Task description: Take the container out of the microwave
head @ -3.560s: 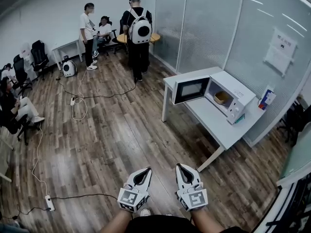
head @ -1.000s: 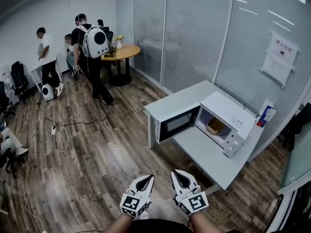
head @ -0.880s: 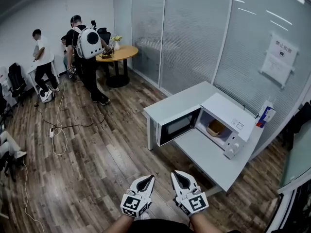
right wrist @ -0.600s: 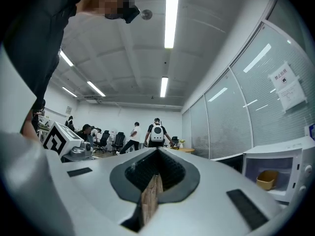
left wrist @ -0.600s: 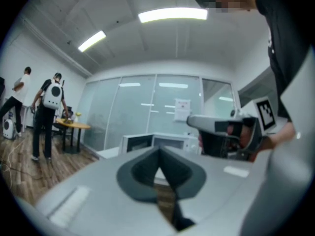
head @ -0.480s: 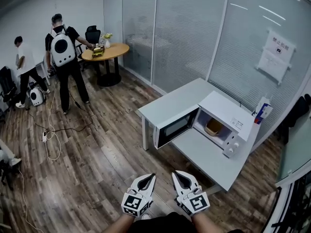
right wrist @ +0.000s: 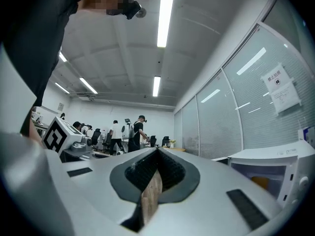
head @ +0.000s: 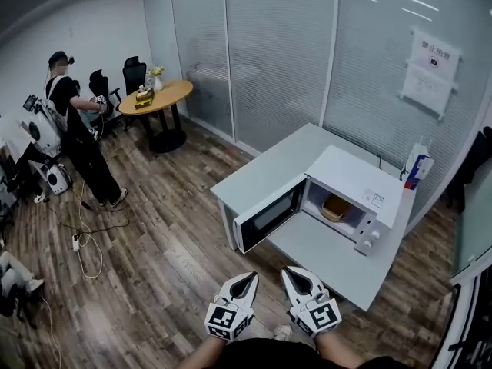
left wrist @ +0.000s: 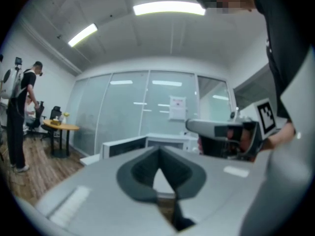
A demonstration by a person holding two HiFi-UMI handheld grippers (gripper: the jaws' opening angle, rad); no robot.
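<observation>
Well, wall notice (head: 430, 71) behind microwave (head: 354, 179): print unreadable

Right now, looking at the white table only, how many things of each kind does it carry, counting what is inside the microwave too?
Microwave: 1 (door open)
Container: 1 (inside the microwave)
Carton: 1 (at the far end, beside the microwave)
Total: 3

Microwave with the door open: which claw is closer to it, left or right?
Right. In the head view the right claw sits below the microwave, apart from it; the left claw is beside the right one, farther left of the microwave.
</observation>
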